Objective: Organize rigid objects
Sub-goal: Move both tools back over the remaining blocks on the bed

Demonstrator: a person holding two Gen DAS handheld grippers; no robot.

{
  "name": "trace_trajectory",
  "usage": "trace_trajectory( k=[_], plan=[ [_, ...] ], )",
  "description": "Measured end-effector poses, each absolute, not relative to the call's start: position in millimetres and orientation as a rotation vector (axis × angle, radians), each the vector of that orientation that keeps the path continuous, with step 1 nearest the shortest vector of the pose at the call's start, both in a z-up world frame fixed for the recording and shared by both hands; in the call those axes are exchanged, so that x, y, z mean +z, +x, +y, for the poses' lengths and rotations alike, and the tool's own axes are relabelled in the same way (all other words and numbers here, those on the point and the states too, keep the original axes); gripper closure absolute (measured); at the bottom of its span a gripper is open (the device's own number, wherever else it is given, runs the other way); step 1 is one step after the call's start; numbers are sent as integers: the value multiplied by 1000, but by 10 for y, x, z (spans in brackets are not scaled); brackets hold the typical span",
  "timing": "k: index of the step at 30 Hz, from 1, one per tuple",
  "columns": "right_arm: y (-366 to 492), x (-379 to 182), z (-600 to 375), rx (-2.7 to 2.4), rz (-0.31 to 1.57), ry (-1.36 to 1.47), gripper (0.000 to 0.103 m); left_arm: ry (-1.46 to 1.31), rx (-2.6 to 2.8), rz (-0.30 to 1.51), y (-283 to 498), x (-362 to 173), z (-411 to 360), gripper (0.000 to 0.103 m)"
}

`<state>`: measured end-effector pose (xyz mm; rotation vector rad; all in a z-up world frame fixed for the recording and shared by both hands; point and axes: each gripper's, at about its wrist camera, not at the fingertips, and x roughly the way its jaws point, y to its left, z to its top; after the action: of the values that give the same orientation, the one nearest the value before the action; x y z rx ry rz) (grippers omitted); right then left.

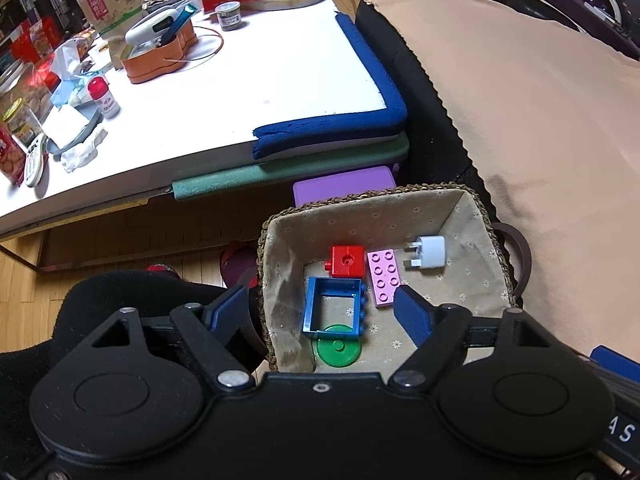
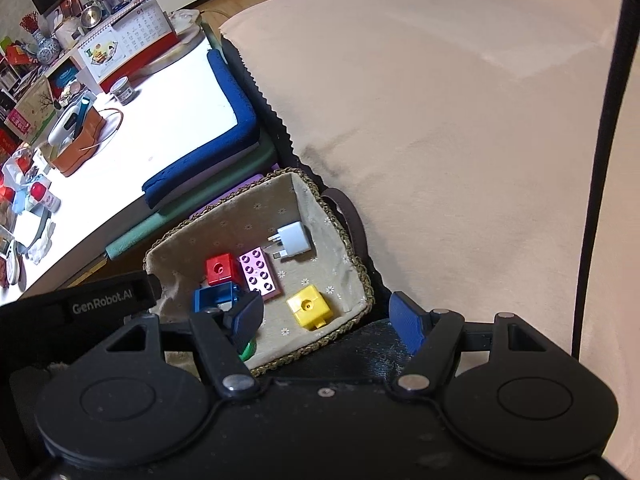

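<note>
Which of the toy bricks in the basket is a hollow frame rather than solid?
The blue frame brick, an open rectangle showing the basket lining through its middle. The red brick, pink studded plate and yellow brick are all solid.

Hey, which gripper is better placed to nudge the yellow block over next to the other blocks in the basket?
Right, probably: the right gripper, open, has the yellow block between its fingers; the left wrist view doesn't show it.
</note>
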<state>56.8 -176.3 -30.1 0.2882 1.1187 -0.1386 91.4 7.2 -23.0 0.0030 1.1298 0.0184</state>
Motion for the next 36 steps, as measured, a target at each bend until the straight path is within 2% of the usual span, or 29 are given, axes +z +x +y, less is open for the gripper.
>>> trace_trajectory(
  k=[19, 36],
  plan=[
    [313, -246, -2022, -196, 1086, 313, 30, 32, -41, 1091, 829, -180, -22, 25],
    [-243, 7, -2581, -305, 988, 358, 27, 76, -157, 1040, 612, -140, -284, 24]
  ],
)
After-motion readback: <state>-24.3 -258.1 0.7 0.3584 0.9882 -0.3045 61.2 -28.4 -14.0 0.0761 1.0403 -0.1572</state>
